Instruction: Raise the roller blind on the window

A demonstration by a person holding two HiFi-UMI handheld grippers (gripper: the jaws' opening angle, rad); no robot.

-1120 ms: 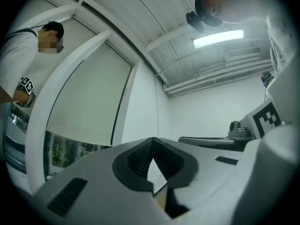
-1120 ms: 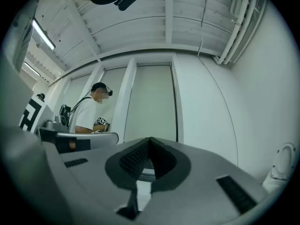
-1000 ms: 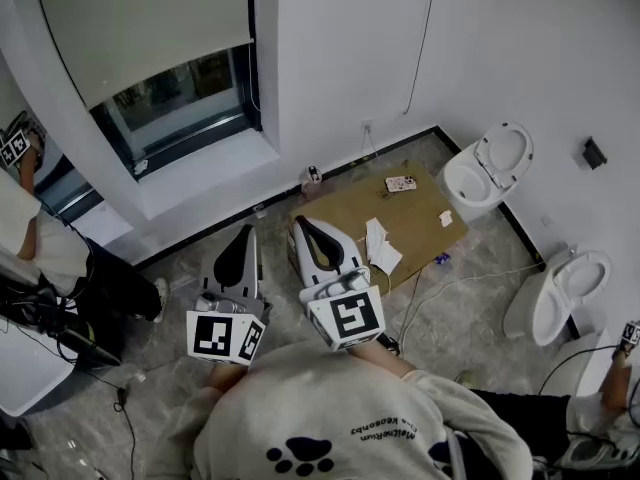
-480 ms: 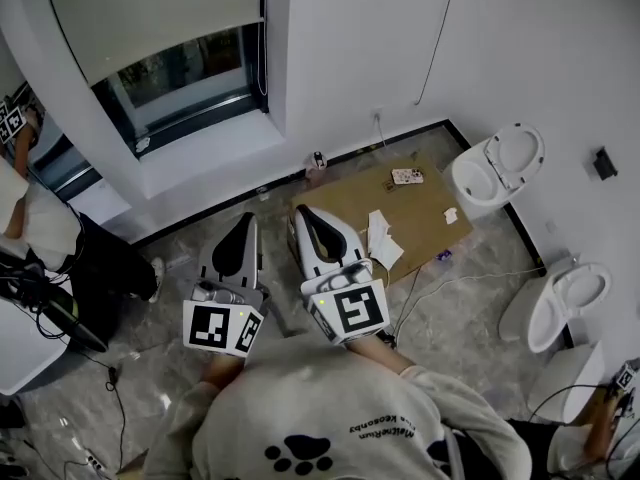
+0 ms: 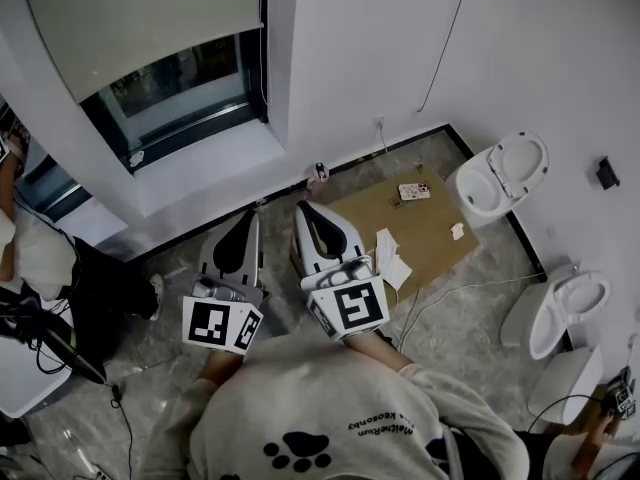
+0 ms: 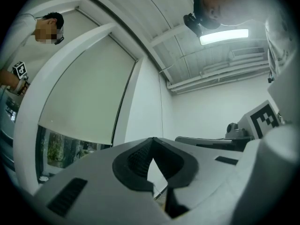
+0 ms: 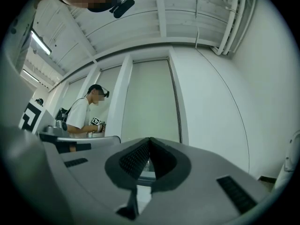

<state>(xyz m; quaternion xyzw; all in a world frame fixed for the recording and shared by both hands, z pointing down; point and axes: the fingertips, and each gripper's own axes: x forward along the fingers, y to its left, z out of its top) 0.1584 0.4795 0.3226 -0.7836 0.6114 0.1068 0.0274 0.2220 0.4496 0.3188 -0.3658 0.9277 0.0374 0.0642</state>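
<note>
Cardboard sheet (image 5: 432,230) on tiled floor (image 5: 470,340)

We wear a pale grey sweatshirt (image 5: 330,398) with a dark paw print (image 5: 297,451) and a line of small dark lettering (image 5: 380,427). Our left gripper (image 5: 251,218) and right gripper (image 5: 305,209) have smooth white shells tapering to a point, lined inside with black ribbed pads (image 6: 133,163). The left cube (image 5: 222,326) and right cube (image 5: 350,308) are white with black square markers.

The pale roller blind (image 5: 150,18) hangs flat, drawn most of the way down. Beneath its straight bottom edge the window (image 5: 185,88) shows (a dark strip).
</note>
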